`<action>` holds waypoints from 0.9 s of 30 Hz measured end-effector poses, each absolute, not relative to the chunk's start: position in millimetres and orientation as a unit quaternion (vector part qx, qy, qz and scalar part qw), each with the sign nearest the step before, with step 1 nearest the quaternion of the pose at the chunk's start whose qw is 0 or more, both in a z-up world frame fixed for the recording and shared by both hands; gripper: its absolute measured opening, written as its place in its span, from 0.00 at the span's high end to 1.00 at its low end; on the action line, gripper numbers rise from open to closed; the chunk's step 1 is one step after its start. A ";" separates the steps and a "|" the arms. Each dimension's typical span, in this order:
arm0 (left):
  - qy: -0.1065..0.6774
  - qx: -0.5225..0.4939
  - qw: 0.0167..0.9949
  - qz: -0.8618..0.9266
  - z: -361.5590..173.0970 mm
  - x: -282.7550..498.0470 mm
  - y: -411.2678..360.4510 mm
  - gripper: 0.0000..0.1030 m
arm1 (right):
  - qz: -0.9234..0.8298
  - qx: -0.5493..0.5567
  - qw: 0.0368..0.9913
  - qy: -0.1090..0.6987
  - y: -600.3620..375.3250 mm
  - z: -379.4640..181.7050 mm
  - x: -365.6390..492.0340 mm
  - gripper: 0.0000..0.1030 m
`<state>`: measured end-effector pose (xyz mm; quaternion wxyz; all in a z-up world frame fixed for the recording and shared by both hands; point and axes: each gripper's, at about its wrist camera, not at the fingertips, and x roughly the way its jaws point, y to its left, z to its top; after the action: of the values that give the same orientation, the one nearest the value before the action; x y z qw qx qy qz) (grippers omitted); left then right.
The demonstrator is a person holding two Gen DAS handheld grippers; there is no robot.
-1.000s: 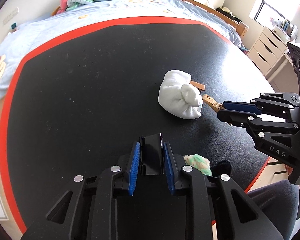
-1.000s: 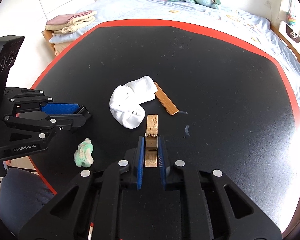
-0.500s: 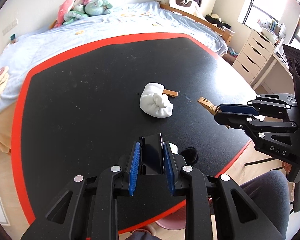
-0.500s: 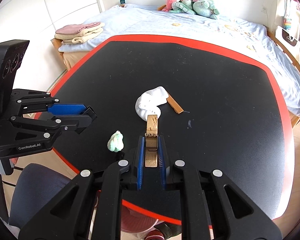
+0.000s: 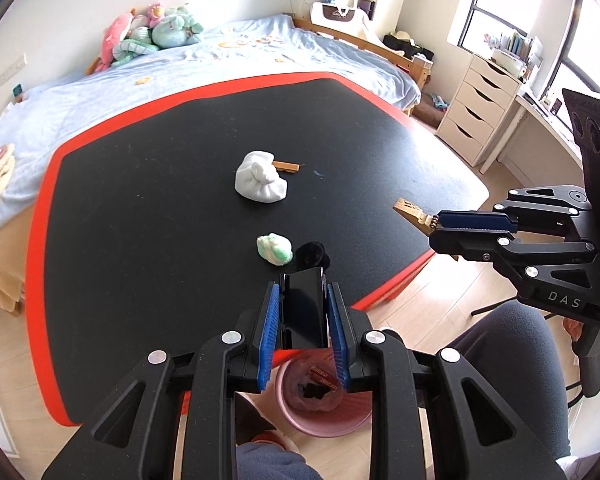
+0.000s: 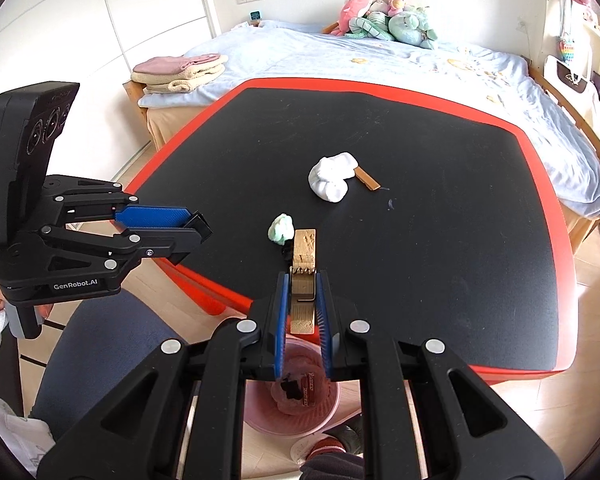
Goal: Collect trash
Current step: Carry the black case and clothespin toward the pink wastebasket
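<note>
a: right gripper (image 6: 302,300) clamps the wooden clothespin (image 6: 304,276). it was low over the table (image 6: 440,280) a second ago, now it's lifted back above the pink bin (image 6: 292,400).
b: so a drop looks next. left gripper (image 5: 302,316)?
a: pinches a black block (image 5: 303,308), also over the bin. white wad (image 5: 260,182), green wad (image 5: 275,249), black pom (image 5: 312,255), wood strip (image 5: 287,166) remain on the table.

A bed (image 6: 440,64) with a pale blue cover runs along the far side of the table (image 6: 440,216). Stuffed toys (image 6: 384,18) are piled at its far end against the wall. Folded towels (image 6: 180,74) lie stacked on its left corner. A white chest of drawers (image 5: 478,108) stands at right below the window (image 5: 512,4).
</note>
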<state>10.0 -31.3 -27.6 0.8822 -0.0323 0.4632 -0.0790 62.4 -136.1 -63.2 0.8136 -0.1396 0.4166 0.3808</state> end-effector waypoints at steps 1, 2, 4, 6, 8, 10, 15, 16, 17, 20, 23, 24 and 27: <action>0.463 -0.032 0.882 -0.082 -28.2 6.1 -34.0 0.77 | 0.381 -0.139 0.814 0.416 -138.6 -63.2 56.9 0.87; 0.464 -0.031 0.881 -0.084 -28.9 2.3 -37.0 0.77 | 0.382 -0.140 0.814 0.416 -140.8 -63.7 51.5 0.87; 0.465 -0.029 0.880 -0.088 -30.3 -4.6 -42.5 0.77 | 0.383 -0.141 0.811 0.419 -144.4 -66.1 40.6 0.87; 0.467 -0.030 0.879 -0.091 -32.3 -11.5 -47.0 0.77 | 0.386 -0.139 0.807 0.425 -149.2 -69.9 31.3 0.87; 0.469 -0.031 0.877 -0.095 -34.6 -18.3 -50.7 0.77 | 0.387 -0.138 0.803 0.431 -153.2 -73.8 23.0 0.87; 0.472 -0.033 0.876 -0.098 -37.2 -24.5 -54.0 0.77 | 0.388 -0.136 0.800 0.438 -157.5 -78.5 15.7 0.87; 0.477 -0.033 0.872 -0.105 -40.8 -34.6 -60.0 0.77 | 0.391 -0.134 0.791 0.451 -161.9 -87.3 3.2 0.87; 0.477 -0.033 0.872 -0.106 -40.8 -36.1 -60.9 0.77 | 0.392 -0.133 0.791 0.451 -162.7 -88.2 1.4 0.87; 0.477 -0.034 0.872 -0.107 -40.7 -37.4 -61.6 0.77 | 0.393 -0.133 0.791 0.450 -162.9 -88.0 0.4 0.87; 0.476 -0.033 0.872 -0.109 -39.9 -40.1 -63.7 0.77 | 0.396 -0.133 0.790 0.449 -163.1 -87.5 -2.4 0.87; 0.476 -0.035 0.872 -0.111 -38.9 -42.1 -64.8 0.77 | 0.397 -0.132 0.789 0.449 -163.4 -87.0 -3.7 0.87; 0.475 -0.036 0.872 -0.112 -38.5 -42.8 -64.7 0.77 | 0.399 -0.131 0.789 0.449 -163.7 -86.9 -3.8 0.87; 0.476 -0.037 0.871 -0.115 -38.3 -43.8 -64.9 0.76 | 0.403 -0.129 0.786 0.450 -163.3 -86.9 -4.6 0.87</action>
<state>-43.8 -64.9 -38.3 0.8708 -0.0368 0.4764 -0.1152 -4.6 -163.3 -86.9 0.7863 -0.1293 0.4504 0.4027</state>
